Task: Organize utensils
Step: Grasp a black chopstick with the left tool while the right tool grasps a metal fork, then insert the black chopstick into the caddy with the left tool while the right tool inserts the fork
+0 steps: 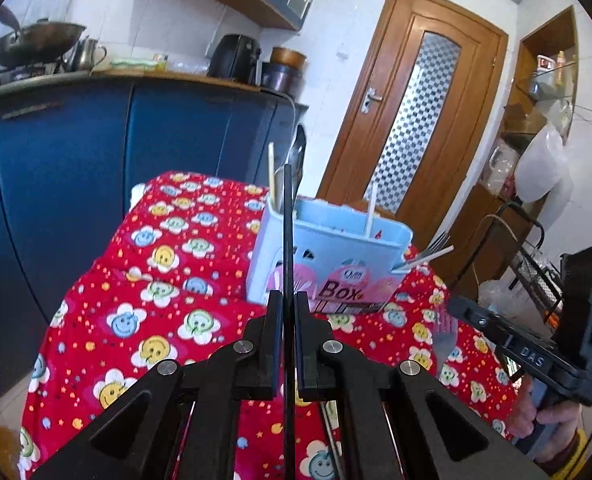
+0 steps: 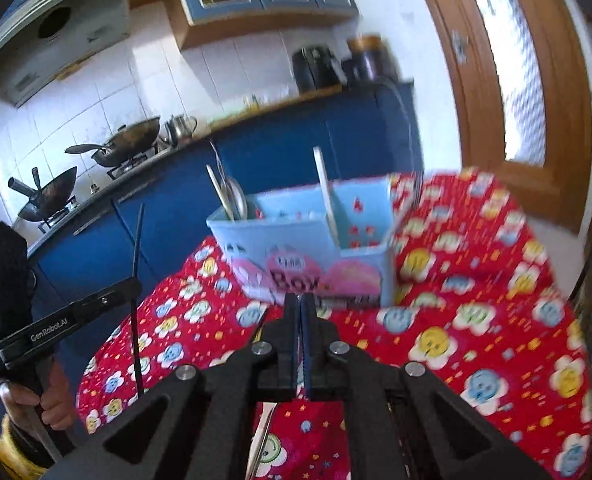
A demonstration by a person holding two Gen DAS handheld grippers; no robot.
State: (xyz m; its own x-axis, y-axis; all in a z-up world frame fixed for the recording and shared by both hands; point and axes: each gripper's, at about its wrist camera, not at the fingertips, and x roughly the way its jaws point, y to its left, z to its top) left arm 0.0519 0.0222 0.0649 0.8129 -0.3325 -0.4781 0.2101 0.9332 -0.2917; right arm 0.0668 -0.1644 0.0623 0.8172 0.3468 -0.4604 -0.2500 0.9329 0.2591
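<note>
Left gripper clamped on thin black chopstick upright before blue utensil box on red-clothed worktop; right gripper pressed together, seemingly empty.

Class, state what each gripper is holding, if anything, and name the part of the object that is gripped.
The left gripper clamps a thin black stick, probably a chopstick, around its middle. The right gripper is shut with nothing visible between its fingers.
</note>
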